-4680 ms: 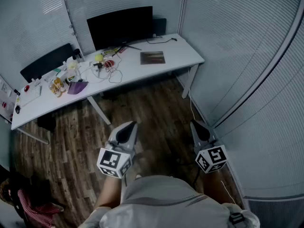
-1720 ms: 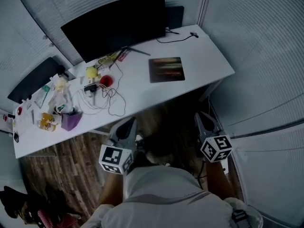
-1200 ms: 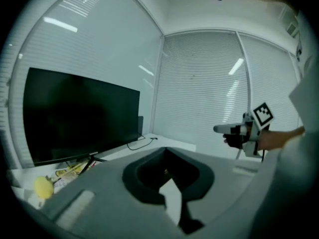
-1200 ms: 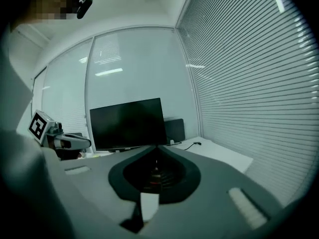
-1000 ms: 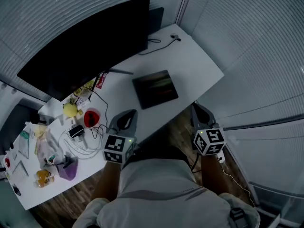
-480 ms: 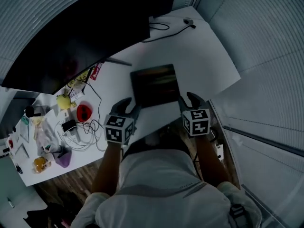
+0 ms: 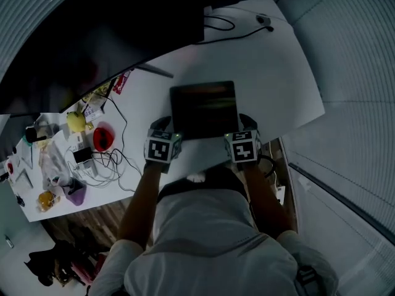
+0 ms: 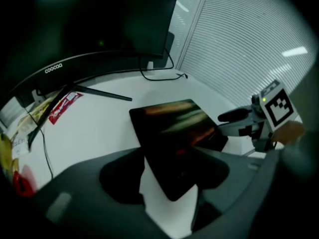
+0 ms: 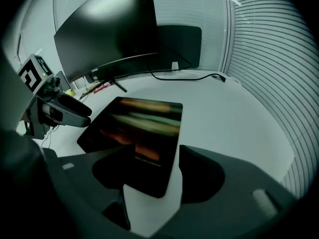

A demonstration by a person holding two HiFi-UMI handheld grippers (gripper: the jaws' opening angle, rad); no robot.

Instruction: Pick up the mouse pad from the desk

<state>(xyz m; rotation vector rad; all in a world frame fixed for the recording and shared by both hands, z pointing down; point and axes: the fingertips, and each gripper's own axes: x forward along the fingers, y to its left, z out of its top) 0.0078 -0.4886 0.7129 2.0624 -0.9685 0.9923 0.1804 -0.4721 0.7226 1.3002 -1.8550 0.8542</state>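
Black rectangular mouse pad [image 7: 203, 106] on white desk [image 7: 274, 73], corners between just-opened, spread jaws of left gripper [image 7: 162, 124], right gripper [image 7: 245, 121]; "coocaa" on black monitor [image 8: 114, 59].

An office: white desk [image 7: 278, 79], wide curved monitor [image 7: 92, 29], tangled cables [image 7: 117, 160], slatted blinds [image 7: 349, 42] along the walls.

Monitor [image 7: 92, 36]: 11 o'clock, dark, curved.
Cable [image 7: 234, 32]: 12 o'clock, black, looped.
Red item [image 7: 102, 137]: 9 o'clock, beside yellow ball [image 7: 76, 122].
Wires [image 7: 108, 165]: 9 o'clock, tangled.
Purple cup [image 7: 75, 196]: 8 o'clock.
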